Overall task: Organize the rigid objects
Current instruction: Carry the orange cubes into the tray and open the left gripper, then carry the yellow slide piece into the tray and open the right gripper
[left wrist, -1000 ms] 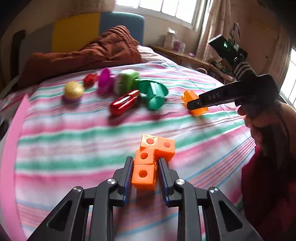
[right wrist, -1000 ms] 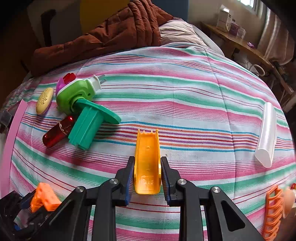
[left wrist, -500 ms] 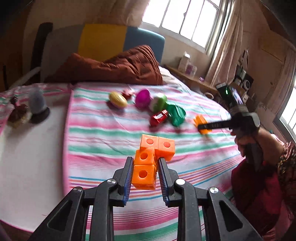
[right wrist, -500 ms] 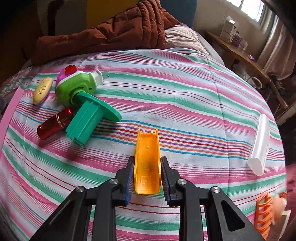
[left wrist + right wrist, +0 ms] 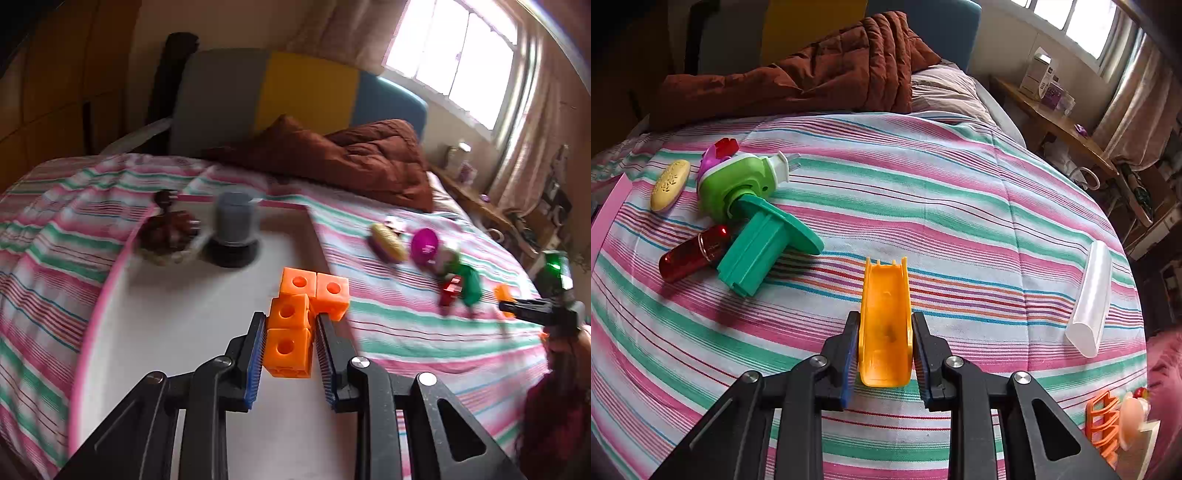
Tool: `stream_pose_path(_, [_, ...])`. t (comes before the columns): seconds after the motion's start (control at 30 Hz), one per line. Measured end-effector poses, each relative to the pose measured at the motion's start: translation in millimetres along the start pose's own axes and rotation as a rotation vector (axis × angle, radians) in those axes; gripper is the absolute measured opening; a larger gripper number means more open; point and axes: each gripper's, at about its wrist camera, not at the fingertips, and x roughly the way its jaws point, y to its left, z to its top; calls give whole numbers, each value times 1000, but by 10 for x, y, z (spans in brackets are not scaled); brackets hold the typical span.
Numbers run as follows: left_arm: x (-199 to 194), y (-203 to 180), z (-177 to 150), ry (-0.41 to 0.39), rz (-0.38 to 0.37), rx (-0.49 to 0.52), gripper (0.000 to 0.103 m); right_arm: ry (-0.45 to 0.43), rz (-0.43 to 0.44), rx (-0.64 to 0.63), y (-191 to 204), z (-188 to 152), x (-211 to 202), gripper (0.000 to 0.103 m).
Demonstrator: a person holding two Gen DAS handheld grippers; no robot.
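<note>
My left gripper (image 5: 290, 334) is shut on a cluster of joined orange cubes (image 5: 303, 314), held above a white pink-rimmed tray (image 5: 155, 332) on the striped bed. My right gripper (image 5: 884, 332) is shut on an orange toy slide (image 5: 884, 317), held just over the bedsheet. The right gripper (image 5: 509, 306) also shows at the far right of the left wrist view, with the slide's orange tip (image 5: 502, 293) in front of it.
On the tray stand a grey cylinder on a black base (image 5: 234, 229) and a brown figure in a bowl (image 5: 168, 232). Loose toys lie on the bed: a green gadget (image 5: 738, 184), teal funnel piece (image 5: 764, 243), red tube (image 5: 694, 253), yellow oval (image 5: 670, 184), white half-tube (image 5: 1091, 295), orange ladder (image 5: 1102, 421).
My left gripper has swung left with the cube cluster, from over the striped sheet to over the white tray. The right gripper has stayed almost still with the slide.
</note>
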Motion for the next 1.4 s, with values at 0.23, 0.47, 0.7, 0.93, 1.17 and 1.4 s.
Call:
stream_pose_path(0.23, [274, 399, 176, 89, 123, -20, 26, 3, 8, 12, -18, -4, 17, 27])
stream_pose_path(0.47, [449, 635, 309, 139, 244, -33, 26, 5, 2, 16, -18, -6, 21, 27])
stream_pose_path(0.7, [571, 826, 352, 207, 260, -67, 27, 11, -4, 26, -46, -15, 36, 27])
stream_pose_path(0.93, [439, 663, 243, 170, 369, 19, 35, -2, -9, 33, -58, -12, 5, 27])
stream_pose_path(1.17, [113, 560, 155, 67, 406, 61, 36, -111, -22, 24, 12, 25, -228, 27])
stream_pose_path(1.4, [-56, 625, -70, 98, 263, 2, 36, -200, 52, -24, 408, 81, -550, 27])
